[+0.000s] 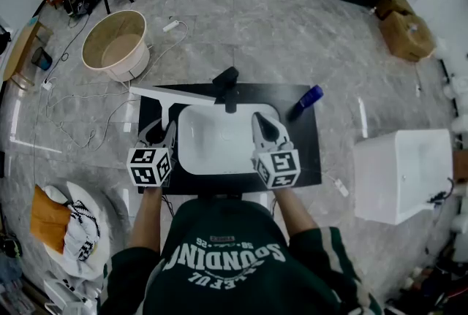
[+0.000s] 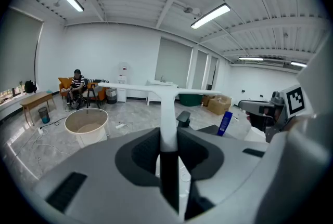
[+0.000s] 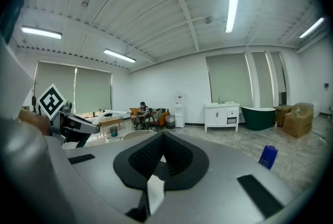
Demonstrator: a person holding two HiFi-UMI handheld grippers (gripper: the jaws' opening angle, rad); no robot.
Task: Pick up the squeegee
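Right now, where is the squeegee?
In the head view, the squeegee is on the left, held by its handle in the left gripper, its blade beside the black tap.

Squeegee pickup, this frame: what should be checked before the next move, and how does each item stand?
1. Left gripper shut on the squeegee handle: ok.
2. Handle straight between the jaws, not skewed: ok.
3. Blade raised off the black counter: ok.
4. Blade end free of the faucet: cannot tell, they sit close in the head view.
5. Right gripper shut, nothing held: ok.
6. Blue bottle apart from both grippers: ok.
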